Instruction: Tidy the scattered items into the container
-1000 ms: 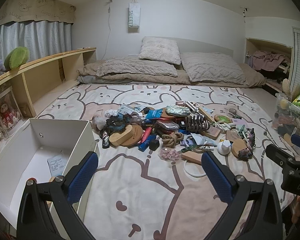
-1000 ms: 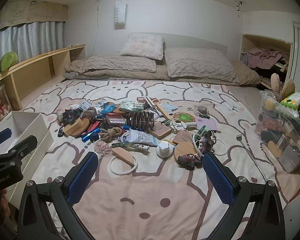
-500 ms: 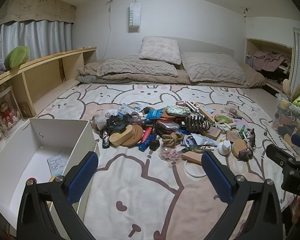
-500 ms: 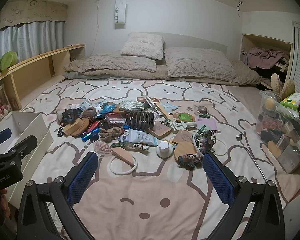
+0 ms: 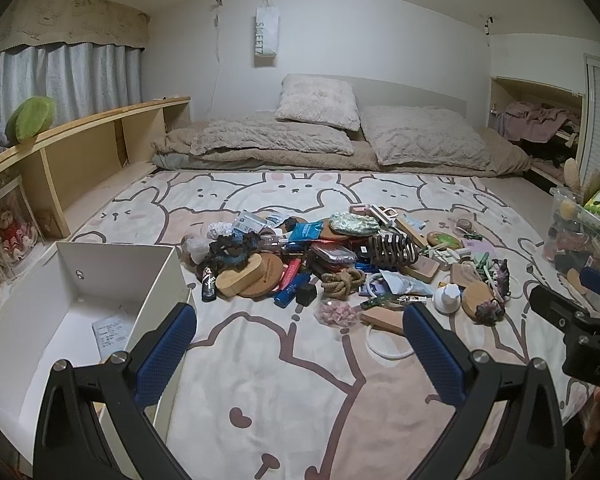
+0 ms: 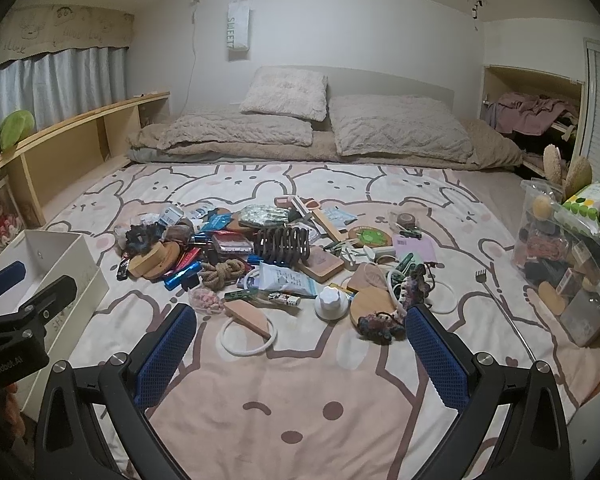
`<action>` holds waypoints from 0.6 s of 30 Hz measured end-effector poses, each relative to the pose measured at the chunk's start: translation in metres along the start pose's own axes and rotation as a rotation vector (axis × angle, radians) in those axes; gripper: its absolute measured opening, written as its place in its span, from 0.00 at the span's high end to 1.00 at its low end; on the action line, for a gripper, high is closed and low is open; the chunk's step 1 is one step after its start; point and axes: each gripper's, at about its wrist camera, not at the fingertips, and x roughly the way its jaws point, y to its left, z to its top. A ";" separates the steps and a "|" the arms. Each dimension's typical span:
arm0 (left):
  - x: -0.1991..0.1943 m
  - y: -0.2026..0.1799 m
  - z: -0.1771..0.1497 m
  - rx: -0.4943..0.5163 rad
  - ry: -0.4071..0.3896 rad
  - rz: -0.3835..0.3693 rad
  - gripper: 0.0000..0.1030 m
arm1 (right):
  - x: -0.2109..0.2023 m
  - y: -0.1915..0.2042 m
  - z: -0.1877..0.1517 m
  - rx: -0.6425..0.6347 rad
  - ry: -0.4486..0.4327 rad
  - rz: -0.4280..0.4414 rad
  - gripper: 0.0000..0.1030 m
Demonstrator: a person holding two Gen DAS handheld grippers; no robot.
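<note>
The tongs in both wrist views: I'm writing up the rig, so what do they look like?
The left tongs and right tongs match: black frames with silver screws, each finger faced with a blue textured pad. White lettering marks the left body, seen at the right view's edge.

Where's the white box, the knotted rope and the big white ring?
white box point(image 5: 162, 276), left wrist view, on its right wall.
knotted rope point(image 6: 224, 271), right wrist view, on the middle of the knot.
white ring point(image 6: 242, 350), right wrist view, on its near edge.
</note>
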 end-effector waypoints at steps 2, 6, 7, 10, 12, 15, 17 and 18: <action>0.005 -0.001 -0.001 0.002 0.012 -0.004 0.00 | 0.004 -0.001 0.000 0.003 0.009 0.000 0.00; 0.014 -0.003 -0.005 0.002 0.034 -0.015 0.00 | 0.013 -0.005 -0.004 0.008 0.032 -0.006 0.00; 0.017 -0.002 -0.006 -0.001 0.042 -0.022 0.00 | 0.016 -0.007 -0.004 0.012 0.039 -0.011 0.00; 0.028 -0.001 -0.009 -0.012 0.071 -0.042 0.00 | 0.023 -0.015 -0.006 0.031 0.053 -0.020 0.00; 0.036 0.001 -0.011 -0.023 0.092 -0.054 0.00 | 0.027 -0.020 -0.006 0.045 0.059 -0.029 0.00; 0.044 0.001 -0.016 -0.020 0.105 -0.058 0.00 | 0.035 -0.028 -0.007 0.068 0.068 -0.055 0.00; 0.051 -0.004 -0.020 0.004 0.119 -0.069 0.00 | 0.040 -0.034 -0.008 0.081 0.074 -0.071 0.00; 0.055 -0.007 -0.022 0.015 0.126 -0.075 0.00 | 0.043 -0.038 -0.008 0.087 0.079 -0.078 0.00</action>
